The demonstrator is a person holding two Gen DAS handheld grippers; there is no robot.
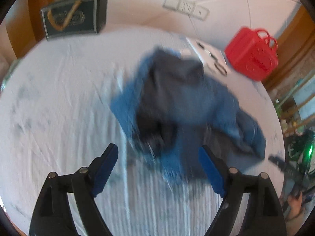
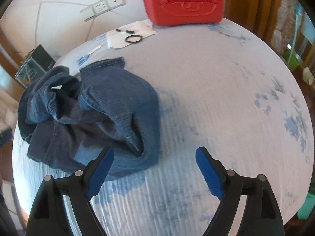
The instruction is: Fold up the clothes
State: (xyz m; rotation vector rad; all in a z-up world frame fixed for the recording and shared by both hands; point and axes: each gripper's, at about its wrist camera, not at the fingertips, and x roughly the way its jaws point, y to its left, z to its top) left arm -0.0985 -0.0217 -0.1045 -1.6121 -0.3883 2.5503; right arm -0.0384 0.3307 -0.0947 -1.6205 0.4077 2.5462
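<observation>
A crumpled blue denim garment lies in a heap on the round table with a white cloth. My left gripper is open, its blue pads just in front of the heap's near edge, holding nothing. In the right wrist view the same denim heap lies left of centre on the table. My right gripper is open and empty, its left pad over the heap's near right edge. The left wrist view is motion-blurred.
A red plastic case stands at the table's far edge, also in the left wrist view. White paper with a black ring and scissors lie near it. A dark box stands at the far left. A green container is off the right edge.
</observation>
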